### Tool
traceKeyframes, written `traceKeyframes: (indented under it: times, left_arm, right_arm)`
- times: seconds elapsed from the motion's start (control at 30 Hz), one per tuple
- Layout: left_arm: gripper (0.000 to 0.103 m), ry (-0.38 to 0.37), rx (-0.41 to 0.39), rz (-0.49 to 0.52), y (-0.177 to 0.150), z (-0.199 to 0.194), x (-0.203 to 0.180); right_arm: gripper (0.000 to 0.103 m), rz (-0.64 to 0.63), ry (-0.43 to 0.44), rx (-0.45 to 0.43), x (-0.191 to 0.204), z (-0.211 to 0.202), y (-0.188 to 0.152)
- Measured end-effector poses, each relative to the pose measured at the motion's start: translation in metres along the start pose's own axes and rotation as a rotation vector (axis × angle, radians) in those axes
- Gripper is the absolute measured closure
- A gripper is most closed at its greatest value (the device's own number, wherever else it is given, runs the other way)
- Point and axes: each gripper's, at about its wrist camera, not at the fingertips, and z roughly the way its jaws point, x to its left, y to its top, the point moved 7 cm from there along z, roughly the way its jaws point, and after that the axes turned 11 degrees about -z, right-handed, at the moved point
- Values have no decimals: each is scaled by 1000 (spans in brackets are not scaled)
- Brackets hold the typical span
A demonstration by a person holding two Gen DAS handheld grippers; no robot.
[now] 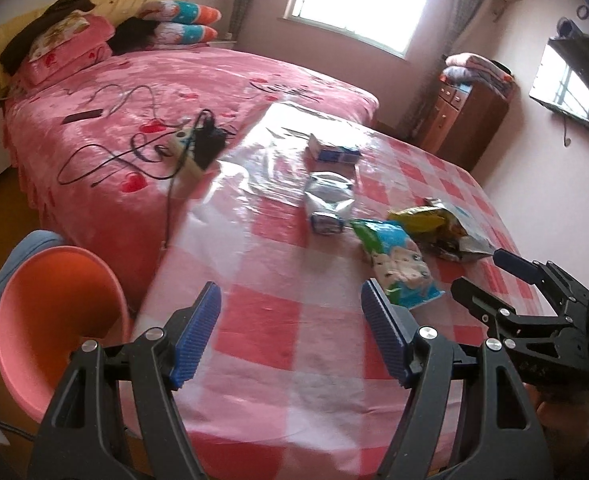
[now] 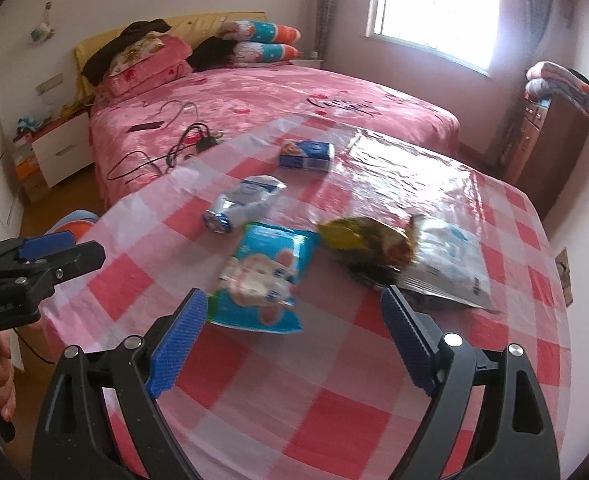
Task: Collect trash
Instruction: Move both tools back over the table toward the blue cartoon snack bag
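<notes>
Two blue ribbed pads on black fingers sit nearest in each view, and both grippers are spread apart with nothing between them. From the left wrist view, the left gripper point(image 1: 290, 336) hangs over the near edge of the table with the shiny red and white checked plastic cloth point(image 1: 262, 320). From the right wrist view, the right gripper point(image 2: 294, 340) hangs over the same cloth, wider apart than the left one. All the trash lies on the table. Just past the right gripper's pads lies the blue and green snack bag with a cartoon picture point(image 2: 264, 276). Beside it, to the right, lies the crumpled yellow and silver foil bag point(image 2: 406, 252), torn open. Farther back lies the crinkled silver and white pouch point(image 2: 242, 202), and behind that the small blue and white carton point(image 2: 306, 155). A round orange plastic stool point(image 1: 50, 320) stands by the table's left side. Behind the table is the big bed with the pink flowered cover point(image 1: 194, 80), with the white power strip and black cords point(image 1: 186, 148) lying on it.
</notes>
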Motion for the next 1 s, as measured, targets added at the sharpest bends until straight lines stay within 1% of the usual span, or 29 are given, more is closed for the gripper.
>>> traceKeyframes:
  times: [0.4, 1.0]
  left_arm:
    - [30, -30, 36, 71, -11, 14, -42]
    - [30, -54, 78, 130, -21, 32, -83]
  right_arm:
    - [15, 56, -41, 4, -34, -4, -21]
    - [15, 111, -71, 28, -64, 0, -42]
